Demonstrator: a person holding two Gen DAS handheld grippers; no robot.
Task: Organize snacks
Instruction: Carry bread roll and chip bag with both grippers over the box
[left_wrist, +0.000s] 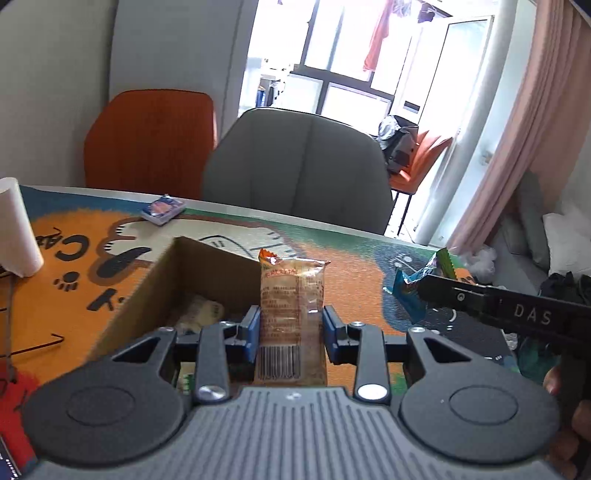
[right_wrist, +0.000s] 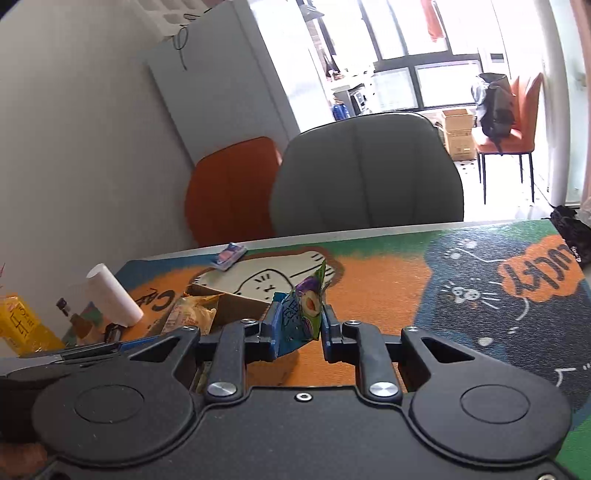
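Holding a tan biscuit pack in my left claw above the cardboard box and small sweet packets pinched in my right claw, I judge one snack boxed, more left on the bench.

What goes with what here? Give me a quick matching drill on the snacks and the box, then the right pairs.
Things:
1. tan biscuit pack
2. blue-green candy packets
3. cardboard box
4. small blue packet

States:
A. lying near the table's far edge
B. open, with a snack inside
C. clamped in the left gripper
D. clamped in the right gripper

Pairs: 1-C, 2-D, 3-B, 4-A
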